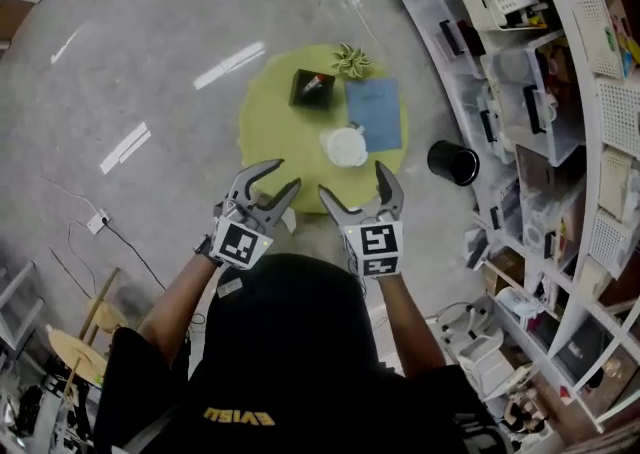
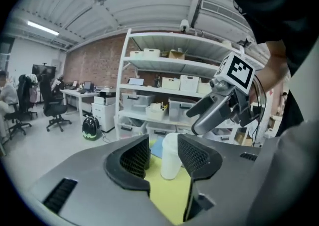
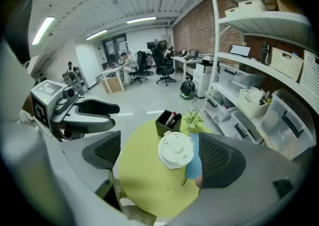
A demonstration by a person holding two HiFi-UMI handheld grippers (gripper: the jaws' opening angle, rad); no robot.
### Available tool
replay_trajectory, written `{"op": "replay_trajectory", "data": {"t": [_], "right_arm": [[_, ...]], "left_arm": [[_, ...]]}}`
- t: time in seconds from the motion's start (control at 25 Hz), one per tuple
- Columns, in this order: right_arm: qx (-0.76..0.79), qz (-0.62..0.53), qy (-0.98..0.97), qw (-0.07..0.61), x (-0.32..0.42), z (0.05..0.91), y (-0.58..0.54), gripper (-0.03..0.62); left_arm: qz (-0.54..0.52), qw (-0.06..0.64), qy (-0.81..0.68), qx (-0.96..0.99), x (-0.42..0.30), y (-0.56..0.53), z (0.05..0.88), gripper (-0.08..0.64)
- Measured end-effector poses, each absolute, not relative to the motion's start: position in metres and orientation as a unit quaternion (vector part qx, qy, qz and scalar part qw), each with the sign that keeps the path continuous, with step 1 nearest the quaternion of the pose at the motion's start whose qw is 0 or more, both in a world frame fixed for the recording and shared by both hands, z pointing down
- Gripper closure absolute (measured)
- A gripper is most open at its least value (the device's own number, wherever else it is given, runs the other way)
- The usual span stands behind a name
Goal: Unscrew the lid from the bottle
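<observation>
The white bottle (image 2: 170, 163) stands upright on the round yellow-green surface (image 1: 278, 127), its white lid (image 3: 175, 149) still on. Just beside it lies a blue notebook (image 1: 375, 112). Behind it stand a black pen holder (image 1: 311, 87) and a small potted plant (image 1: 351, 60).

Neither tool touches the bottle. The left tool (image 1: 275, 180) has its jaws partly apart, and they hold nothing. In its own view the bottle shows in the gap between the pads, well beyond them. The right tool (image 1: 355, 182) has its jaws spread wide and is also empty, with the lid framed between them from above.

Both forearms reach forward from the body, and the tools hang side by side over the near edge of the surface, short of the bottle. The left tool points almost level and the right tilts more steeply down.

Each tool carries a cube (image 1: 240, 242) with black-and-white square markers. Yellow lettering (image 1: 240, 416) on the person's black top appears upside down and cannot be read.
</observation>
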State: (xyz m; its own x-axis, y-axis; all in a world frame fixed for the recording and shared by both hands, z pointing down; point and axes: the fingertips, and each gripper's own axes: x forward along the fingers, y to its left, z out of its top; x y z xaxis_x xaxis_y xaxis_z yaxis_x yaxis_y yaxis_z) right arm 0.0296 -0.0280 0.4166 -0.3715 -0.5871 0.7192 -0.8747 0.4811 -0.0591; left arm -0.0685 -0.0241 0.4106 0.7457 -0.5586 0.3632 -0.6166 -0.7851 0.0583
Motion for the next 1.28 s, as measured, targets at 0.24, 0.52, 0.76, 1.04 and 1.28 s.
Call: {"op": "replay_trajectory", "data": {"t": [0.24,0.52,0.76,1.04,1.28], "right_arm": [[0.407,0.209,-0.806,0.375,0.038,0.472,-0.054,0.104],[0.377,0.218,-0.807,0.398,0.049,0.496,-0.067,0.117],[0.347,0.224,-0.812,0.413,0.036,0.519,-0.069,0.123],[0.394,0.19,-0.82,0.369,0.034,0.526,-0.085,0.163],[0.386,0.194,-0.817,0.381,0.036,0.53,-0.08,0.164]], "left_arm": [[0.163,0.133,-0.316,0.925,-0.029,-0.044,0.499,0.237],[0.154,0.137,-0.239,0.949,0.012,-0.043,0.571,0.159],[0.134,0.036,-0.208,0.968,0.049,-0.058,0.576,0.132],[0.087,-0.015,-0.187,0.978,0.075,-0.068,0.591,0.161],[0.072,-0.003,-0.154,0.985,0.077,-0.064,0.593,0.163]]}}
